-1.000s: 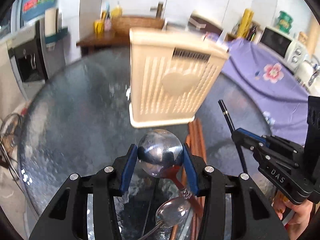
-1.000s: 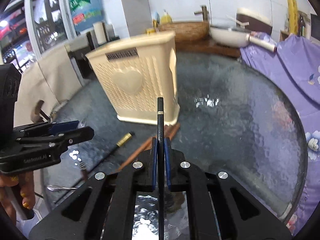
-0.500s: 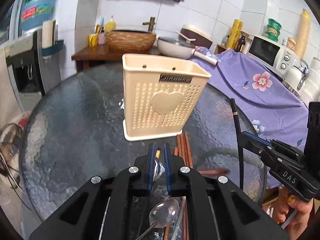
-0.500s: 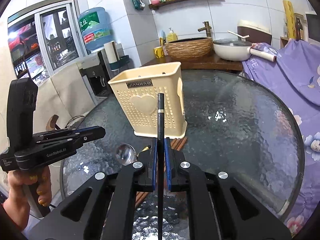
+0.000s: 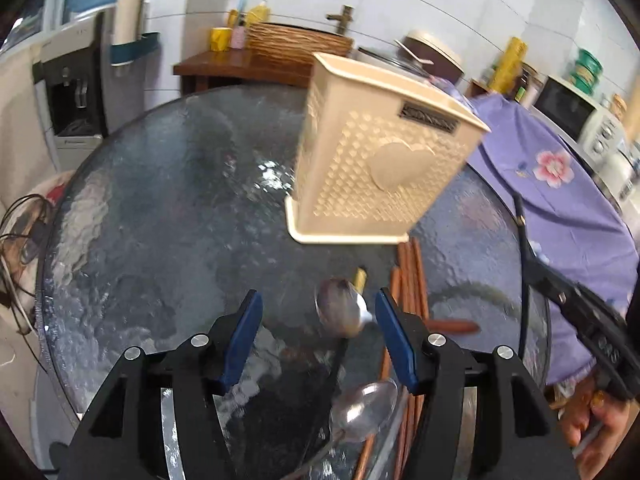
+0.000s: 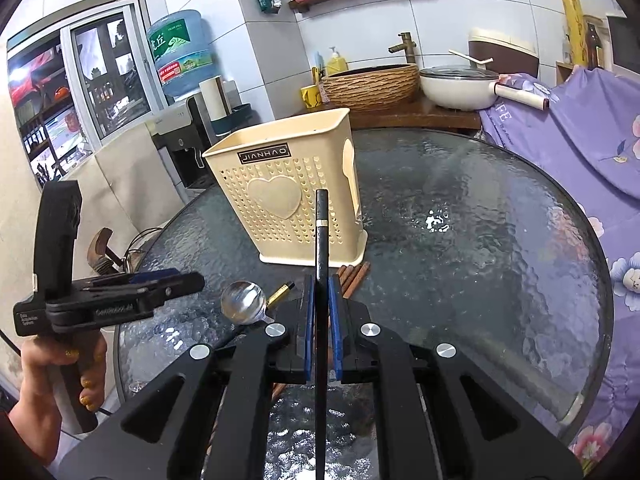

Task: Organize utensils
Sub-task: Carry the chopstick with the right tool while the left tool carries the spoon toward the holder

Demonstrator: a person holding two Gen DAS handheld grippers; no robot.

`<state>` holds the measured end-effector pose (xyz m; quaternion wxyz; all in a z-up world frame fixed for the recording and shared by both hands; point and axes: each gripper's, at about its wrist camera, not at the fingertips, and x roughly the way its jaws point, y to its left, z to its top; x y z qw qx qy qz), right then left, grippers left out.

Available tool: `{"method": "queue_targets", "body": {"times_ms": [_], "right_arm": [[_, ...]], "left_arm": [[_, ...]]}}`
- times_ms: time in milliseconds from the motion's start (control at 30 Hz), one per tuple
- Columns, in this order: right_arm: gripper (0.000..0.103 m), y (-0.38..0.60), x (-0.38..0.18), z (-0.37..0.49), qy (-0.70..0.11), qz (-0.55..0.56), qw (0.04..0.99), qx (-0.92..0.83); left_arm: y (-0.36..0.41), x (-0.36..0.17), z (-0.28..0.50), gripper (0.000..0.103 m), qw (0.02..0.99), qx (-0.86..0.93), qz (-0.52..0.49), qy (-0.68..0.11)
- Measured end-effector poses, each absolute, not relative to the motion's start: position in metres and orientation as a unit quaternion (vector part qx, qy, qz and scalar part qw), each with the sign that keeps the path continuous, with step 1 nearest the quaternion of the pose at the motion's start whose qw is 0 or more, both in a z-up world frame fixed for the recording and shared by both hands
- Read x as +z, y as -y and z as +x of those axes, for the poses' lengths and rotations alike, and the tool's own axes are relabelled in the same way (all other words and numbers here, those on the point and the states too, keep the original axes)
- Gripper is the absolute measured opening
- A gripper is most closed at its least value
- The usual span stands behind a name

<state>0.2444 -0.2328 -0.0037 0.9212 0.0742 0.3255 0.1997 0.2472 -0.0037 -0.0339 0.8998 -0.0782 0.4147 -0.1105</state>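
A cream perforated utensil holder (image 5: 376, 160) with a heart on its side stands upright on the round glass table (image 5: 160, 216); it also shows in the right wrist view (image 6: 288, 192). My left gripper (image 5: 320, 336) is open, and a steel spoon (image 5: 340, 314) lies between its spread fingers on the table. A second spoon (image 5: 362, 406) lies nearer the camera. Brown chopsticks (image 5: 410, 276) lie in front of the holder. My right gripper (image 6: 320, 320) is shut on a black chopstick (image 6: 321, 240) held upright. The left gripper (image 6: 152, 286) shows at the left of the right wrist view.
A black, gold-tipped chopstick (image 6: 280, 292) lies beside the spoon (image 6: 244, 302). A purple floral cloth (image 6: 580, 132) covers the furniture to the right. A wooden counter holds a woven basin (image 6: 372, 84) and a white pan (image 6: 460, 84) behind the table. A water dispenser (image 6: 180, 120) stands left.
My left gripper, shut half a second ago, has opened, and the spoon it held now lies between its fingers. The right gripper still holds the black chopstick upright.
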Motion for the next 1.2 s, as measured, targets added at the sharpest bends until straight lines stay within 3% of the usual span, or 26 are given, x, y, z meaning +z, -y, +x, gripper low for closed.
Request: {"method": "queue_targets", "body": {"times_ms": [300,400,600,733,900,1033,1200], "right_arm": [[0.008,0.234,-0.011,0.247,-0.335,0.081,0.918,0.195],[0.008,0.234,-0.014,0.248,-0.341,0.09,0.915,0.196],[0.008,0.233,-0.014,0.244,-0.343,0.083,0.915,0.195],[0.008,0.232,-0.015,0.245,-0.347,0.083,0.914,0.195],[0.008,0.23,-0.018,0.245,-0.351,0.081,0.912,0.196],[0.008,0.23,-0.02,0.245,-0.354,0.081,0.911,0.196],[0.008,0.228,-0.021,0.247,-0.356,0.082,0.91,0.197]], "left_arm": [[0.059,-0.055,0.202,0.057,0.879,-0.202,0.152,-0.405],[0.06,-0.067,0.207,0.052,0.871,-0.208,0.153,-0.419],[0.063,-0.075,0.214,0.052,0.862,-0.235,0.166,-0.417],[0.067,-0.082,0.219,0.042,0.85,-0.254,0.172,-0.428],[0.068,-0.087,0.222,0.041,0.838,-0.276,0.174,-0.438],[0.065,-0.087,0.224,0.034,0.831,-0.287,0.164,-0.447],[0.064,-0.086,0.224,0.034,0.832,-0.285,0.164,-0.447]]}}
